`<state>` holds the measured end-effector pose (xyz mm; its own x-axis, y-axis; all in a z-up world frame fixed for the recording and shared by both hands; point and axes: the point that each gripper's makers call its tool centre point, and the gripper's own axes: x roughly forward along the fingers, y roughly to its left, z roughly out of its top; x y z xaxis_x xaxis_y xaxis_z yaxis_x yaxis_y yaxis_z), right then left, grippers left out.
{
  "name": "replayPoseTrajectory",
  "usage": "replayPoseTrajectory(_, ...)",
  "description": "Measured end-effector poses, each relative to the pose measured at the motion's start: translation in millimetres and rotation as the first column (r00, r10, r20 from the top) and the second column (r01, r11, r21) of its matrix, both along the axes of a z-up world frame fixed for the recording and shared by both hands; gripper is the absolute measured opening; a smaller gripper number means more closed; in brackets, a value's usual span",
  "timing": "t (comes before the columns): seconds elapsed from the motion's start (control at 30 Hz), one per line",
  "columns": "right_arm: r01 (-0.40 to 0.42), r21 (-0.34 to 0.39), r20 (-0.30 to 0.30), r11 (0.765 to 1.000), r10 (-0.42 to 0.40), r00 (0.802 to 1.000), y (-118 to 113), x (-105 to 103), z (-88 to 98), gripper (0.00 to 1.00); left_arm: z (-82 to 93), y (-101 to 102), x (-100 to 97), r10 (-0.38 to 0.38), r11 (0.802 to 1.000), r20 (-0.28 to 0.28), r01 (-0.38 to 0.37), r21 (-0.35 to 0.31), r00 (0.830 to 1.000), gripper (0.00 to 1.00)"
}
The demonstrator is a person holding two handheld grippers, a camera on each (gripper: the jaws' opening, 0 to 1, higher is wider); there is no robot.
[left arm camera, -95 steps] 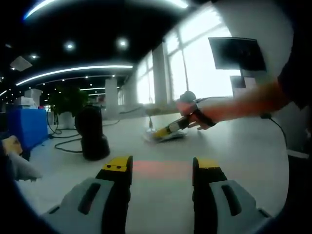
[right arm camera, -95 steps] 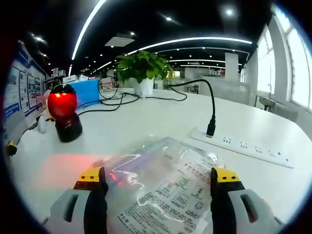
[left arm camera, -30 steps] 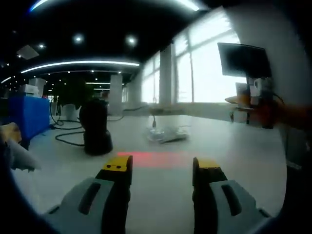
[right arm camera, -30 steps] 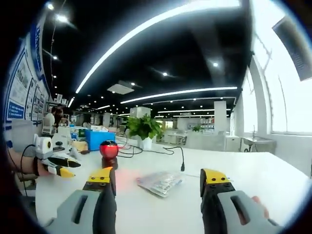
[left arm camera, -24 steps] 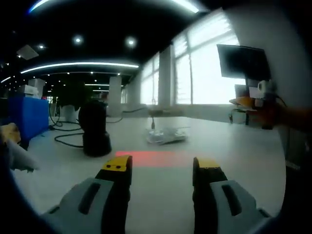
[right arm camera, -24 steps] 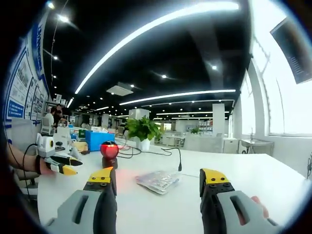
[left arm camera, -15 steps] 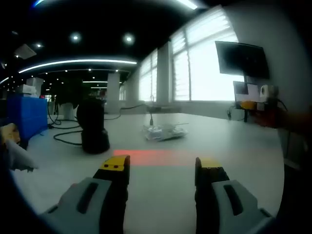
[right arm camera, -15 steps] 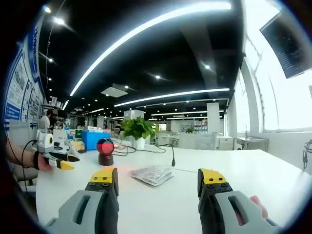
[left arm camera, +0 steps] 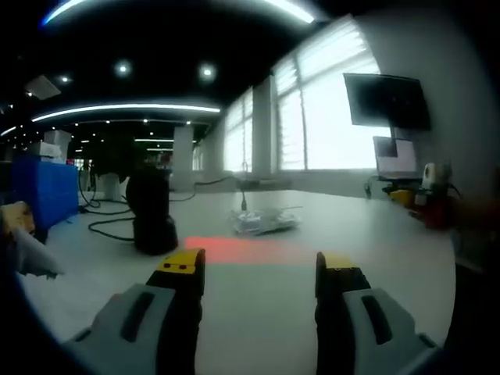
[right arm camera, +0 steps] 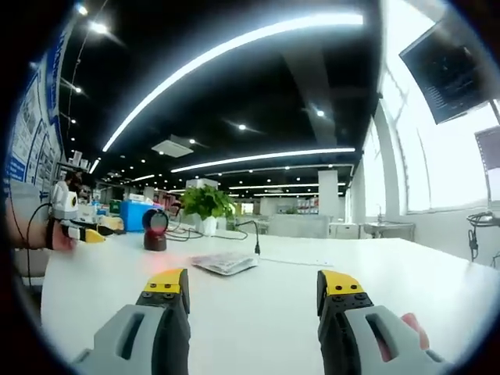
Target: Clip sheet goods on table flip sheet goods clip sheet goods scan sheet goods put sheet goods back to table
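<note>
Lying flat on the table (right arm camera: 258,312), the sheet goods (right arm camera: 224,263) sit beside the scanner (right arm camera: 155,230), near its red glow. Left gripper (left arm camera: 258,269) and right gripper (right arm camera: 254,287) both stand wide and empty, well apart from the sheet. Judged step: sheet apparently back on the table; any further clip calls for reaching toward the scanner.
</note>
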<state>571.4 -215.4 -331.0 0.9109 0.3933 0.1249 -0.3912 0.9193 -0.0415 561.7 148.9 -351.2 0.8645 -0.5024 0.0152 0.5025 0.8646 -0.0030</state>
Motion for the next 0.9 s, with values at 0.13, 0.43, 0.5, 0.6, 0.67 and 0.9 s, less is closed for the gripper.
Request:
replayPoseTrajectory(0.13,-0.008,-0.012,0.022,1.0,0.008,1.0,2.7,-6.0,3.6,0.59,1.6,-0.2,-1.0,-0.001,1.0,0.014,0.001,0.007,1.0,0.52)
replayPoseTrajectory(0.43,0.005,-0.034,-0.033,0.999,-0.006,0.999,-1.3,-2.6,-8.8,0.51,-2.5,5.1,1.7,0.046,0.996,0.027,-0.048,0.079,0.999,0.53)
replayPoseTrajectory(0.5,-0.004,-0.034,-0.04,0.999,0.003,0.999,0.3,-2.5,-10.4,0.51,-1.4,5.3,1.9,0.046,0.996,0.034,-0.049,0.079,0.998,0.54)
replayPoseTrajectory(0.6,-0.01,-0.043,-0.053,0.999,0.008,0.999,1.7,-1.4,-13.6,0.52,-2.0,1.4,0.6,0.024,0.997,0.031,-0.027,0.073,0.999,0.53)
replayPoseTrajectory(0.67,-0.009,-0.045,-0.058,0.999,0.006,0.998,1.5,-1.5,-14.5,0.51,-3.1,-2.2,-0.8,0.005,0.997,0.029,-0.007,0.079,1.0,0.53)
replayPoseTrajectory(0.9,-0.01,-0.033,-0.07,0.999,0.008,0.997,0.8,-0.4,-16.6,0.48,-1.4,-0.6,0.2,-0.009,1.0,0.015,0.008,0.029,1.0,0.52)
